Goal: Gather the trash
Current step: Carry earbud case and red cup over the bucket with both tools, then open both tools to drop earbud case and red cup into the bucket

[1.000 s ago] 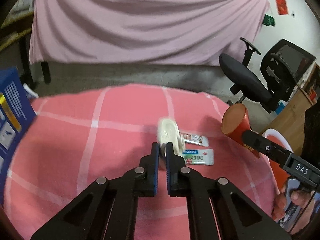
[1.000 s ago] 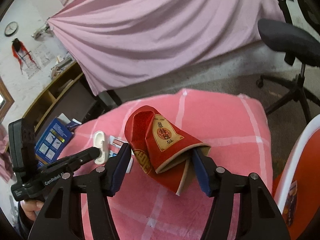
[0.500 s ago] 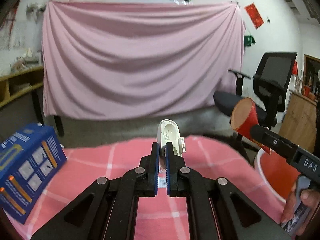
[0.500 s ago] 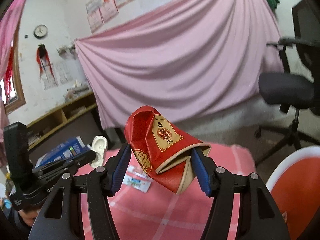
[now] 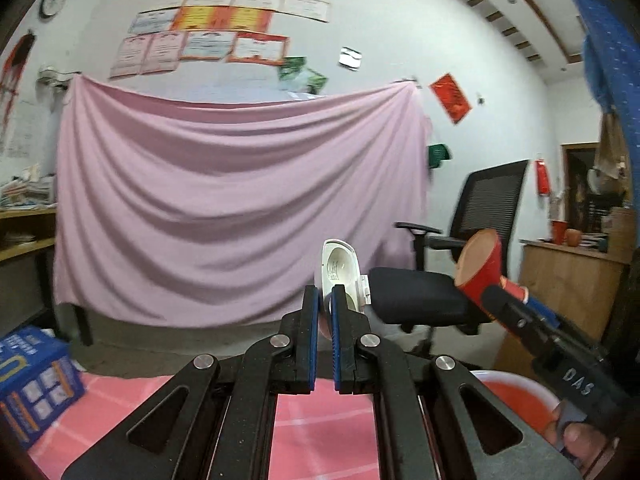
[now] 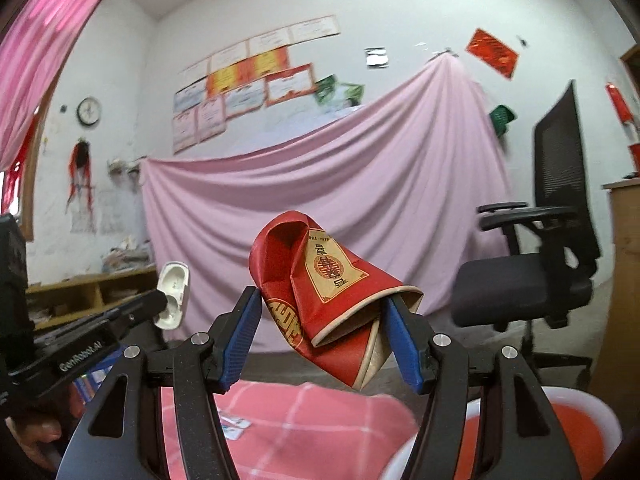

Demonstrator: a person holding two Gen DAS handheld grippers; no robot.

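My left gripper (image 5: 324, 304) is shut on a small white plastic container (image 5: 340, 270) and holds it up in the air above the pink checked tablecloth (image 5: 312, 432). The container also shows at the left of the right wrist view (image 6: 173, 294). My right gripper (image 6: 322, 316) is shut on a crushed red paper cup (image 6: 320, 292), also lifted. The cup also shows in the left wrist view (image 5: 482, 270), right of the container. A red bin with a white rim (image 6: 576, 432) stands low at the right; it also shows in the left wrist view (image 5: 516, 396).
Snack wrappers (image 6: 234, 430) lie on the cloth. A blue box (image 5: 30, 384) stands at the table's left. A black office chair (image 5: 452, 284) stands behind right, and a pink sheet (image 5: 224, 208) hangs on the back wall. A wooden cabinet (image 5: 572, 280) is far right.
Both grippers have lifted and tilted up with their loads, from low over the table to well above it. The view now shows the wall rather than the tabletop.
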